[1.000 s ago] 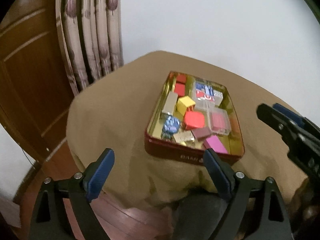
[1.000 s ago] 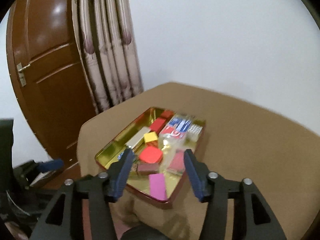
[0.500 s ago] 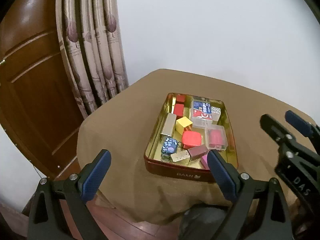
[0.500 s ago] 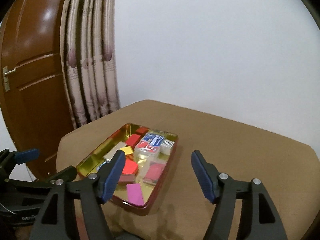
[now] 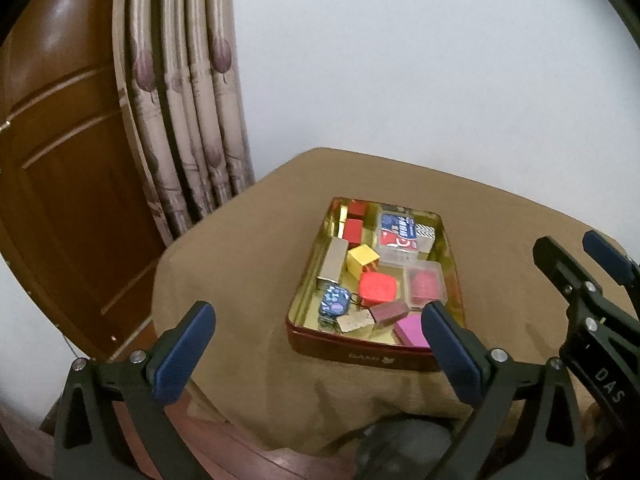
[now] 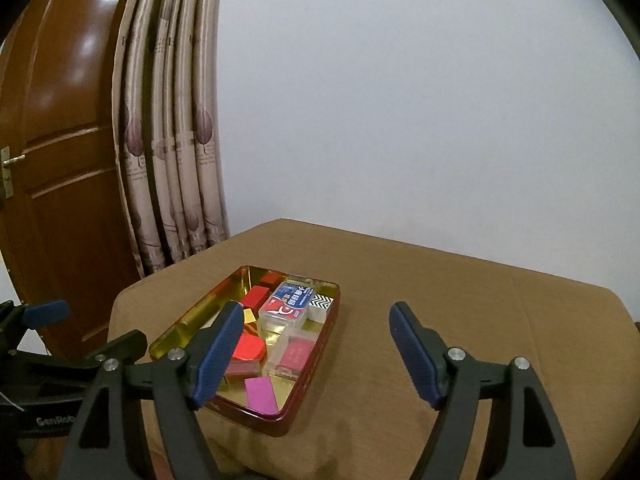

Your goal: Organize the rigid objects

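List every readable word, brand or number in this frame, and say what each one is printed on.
"DAMI": front wall of the red tin, though the first letter is uncertain.
"DAS": body of the right claw, cut off at the frame edge.
"GenRob": body of the left claw, partly hidden.
Blue and red label on the clear box: characters too blurred to read.

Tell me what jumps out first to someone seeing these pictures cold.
The red tin with its shiny gold inside sits on the brown tablecloth, crammed with small bright boxes: a red-orange one near the middle, a magenta one at the near end. Both open tools frame it, the left tool and the right tool, holding nothing.
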`<state>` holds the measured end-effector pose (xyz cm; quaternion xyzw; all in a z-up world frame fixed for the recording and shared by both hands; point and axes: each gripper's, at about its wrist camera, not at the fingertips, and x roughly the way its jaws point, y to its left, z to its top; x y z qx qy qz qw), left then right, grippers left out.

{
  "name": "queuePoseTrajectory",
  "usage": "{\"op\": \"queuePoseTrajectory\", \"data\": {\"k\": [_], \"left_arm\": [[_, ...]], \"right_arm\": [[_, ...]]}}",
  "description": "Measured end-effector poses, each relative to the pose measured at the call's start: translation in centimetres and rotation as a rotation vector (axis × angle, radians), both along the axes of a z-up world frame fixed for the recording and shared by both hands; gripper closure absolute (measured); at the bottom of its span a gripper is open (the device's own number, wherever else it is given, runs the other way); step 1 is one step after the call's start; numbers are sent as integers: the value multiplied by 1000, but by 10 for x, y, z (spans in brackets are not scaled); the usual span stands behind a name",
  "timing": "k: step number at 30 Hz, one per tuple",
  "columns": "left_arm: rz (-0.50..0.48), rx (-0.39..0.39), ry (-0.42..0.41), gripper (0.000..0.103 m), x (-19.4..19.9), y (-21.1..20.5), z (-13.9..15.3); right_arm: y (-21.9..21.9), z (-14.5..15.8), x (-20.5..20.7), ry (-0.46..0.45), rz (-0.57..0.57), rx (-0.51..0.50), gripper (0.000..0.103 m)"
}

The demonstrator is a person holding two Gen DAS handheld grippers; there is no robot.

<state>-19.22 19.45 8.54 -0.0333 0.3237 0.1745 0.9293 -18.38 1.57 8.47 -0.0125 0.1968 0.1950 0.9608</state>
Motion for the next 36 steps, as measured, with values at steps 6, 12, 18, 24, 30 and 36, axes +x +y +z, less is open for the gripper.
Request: {"op": "queuePoseTrajectory", "data": {"k": [6, 12, 18, 24, 30, 36], "left_arm": [[-25, -25, -13, 1, 0, 2, 0], [-64, -65, -9, 1, 2, 2, -2], [-13, -100, -14, 1, 0, 10, -11], [32, -8, -57, 1, -4, 7, -12], [31, -18, -46, 1, -2, 13, -18], [35, -16, -31, 1, -2, 10, -18]], "right_arm": [[0, 4, -6, -19, 3, -14, 26], [-2, 5, -8, -17, 3, -9, 26], [-3, 5, -9, -19, -4, -5, 26], [2, -2, -9, 6, 8, -12, 26], [1, -5, -8, 16, 9, -10, 26], [3, -4, -7, 20, 1, -12, 25]]}}
